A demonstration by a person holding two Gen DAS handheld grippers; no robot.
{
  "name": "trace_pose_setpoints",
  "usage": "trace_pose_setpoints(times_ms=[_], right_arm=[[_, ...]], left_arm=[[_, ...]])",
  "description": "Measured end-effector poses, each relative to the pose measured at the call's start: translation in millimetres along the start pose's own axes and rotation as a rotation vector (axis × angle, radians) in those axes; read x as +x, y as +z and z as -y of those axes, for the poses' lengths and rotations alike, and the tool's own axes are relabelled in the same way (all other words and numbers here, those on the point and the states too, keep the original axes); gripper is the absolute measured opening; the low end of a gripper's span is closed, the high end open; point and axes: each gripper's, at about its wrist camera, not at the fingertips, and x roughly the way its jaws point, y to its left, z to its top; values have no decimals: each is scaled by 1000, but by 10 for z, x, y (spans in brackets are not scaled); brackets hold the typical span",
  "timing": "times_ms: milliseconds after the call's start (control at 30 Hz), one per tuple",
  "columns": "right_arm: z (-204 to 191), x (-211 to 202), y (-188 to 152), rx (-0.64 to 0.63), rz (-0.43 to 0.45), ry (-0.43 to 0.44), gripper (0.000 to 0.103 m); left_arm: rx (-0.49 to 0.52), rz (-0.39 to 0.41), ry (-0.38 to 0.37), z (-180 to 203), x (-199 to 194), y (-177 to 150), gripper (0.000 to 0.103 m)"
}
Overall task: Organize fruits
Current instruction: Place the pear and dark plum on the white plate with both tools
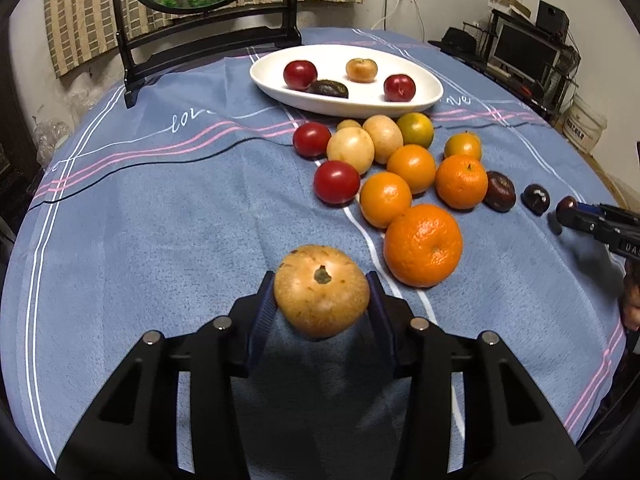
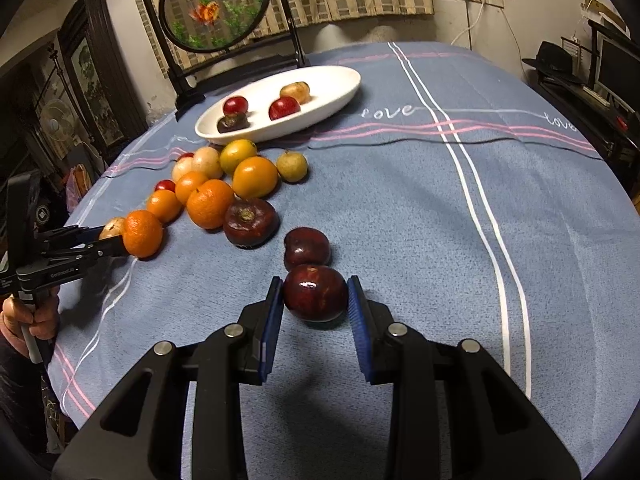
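Fruits (image 1: 423,245): round, glossy or dimpled.

Both tongs tilted downward, left (image 1: 321,300) and right (image 2: 316,300) each clamped.

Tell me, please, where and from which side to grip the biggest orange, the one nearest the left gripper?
Probably across the widest middle of the big orange, coming from above with pads on its left and right. It sits stem-up, round. A smaller orange touches its far side, so keep the fingers off that side.
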Motion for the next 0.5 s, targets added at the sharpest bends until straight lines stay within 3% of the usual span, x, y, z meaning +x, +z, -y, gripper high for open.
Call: trace_pose_setpoints(times_ms=[133, 300, 500], right_arm=[[-60, -116, -5, -30, 63, 9, 33], [-105, -134, 91, -34, 80, 32, 33], [-175, -118, 202, -85, 97, 12, 33]], left_arm=[[-26, 43, -32, 25, -117, 86, 45], [-51, 107, -63, 54, -207, 348, 45], [-63, 117, -99, 92, -125, 510, 45]])
